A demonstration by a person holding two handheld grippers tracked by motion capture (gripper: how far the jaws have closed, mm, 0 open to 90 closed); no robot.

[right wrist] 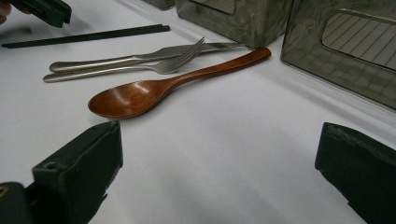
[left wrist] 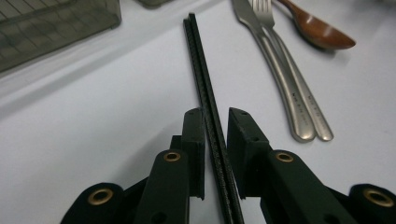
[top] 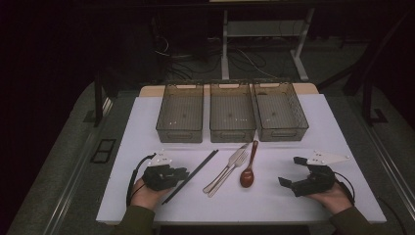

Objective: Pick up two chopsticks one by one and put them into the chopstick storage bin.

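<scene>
Evidently the black chopsticks [left wrist: 205,88], lying as a pair on the white table [top: 147,127] left of the fork [top: 230,169], are bracketed near their lower end by the left gripper [left wrist: 216,123], whose narrowed jaws are not yet pressing, and being light, stiff and slippery they are best pinched together squarely, while the right gripper [right wrist: 219,172] is held wide open.

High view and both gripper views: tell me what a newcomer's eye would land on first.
Three see-through bins stand in a row at the far side of the white table. In front of them lie black chopsticks, a steel knife and fork side by side, and a reddish wooden spoon. The left tongs straddle the chopsticks near their near end, one jaw against them and a gap at the other, while the right tongs gape wide, empty, right of the spoon.
</scene>
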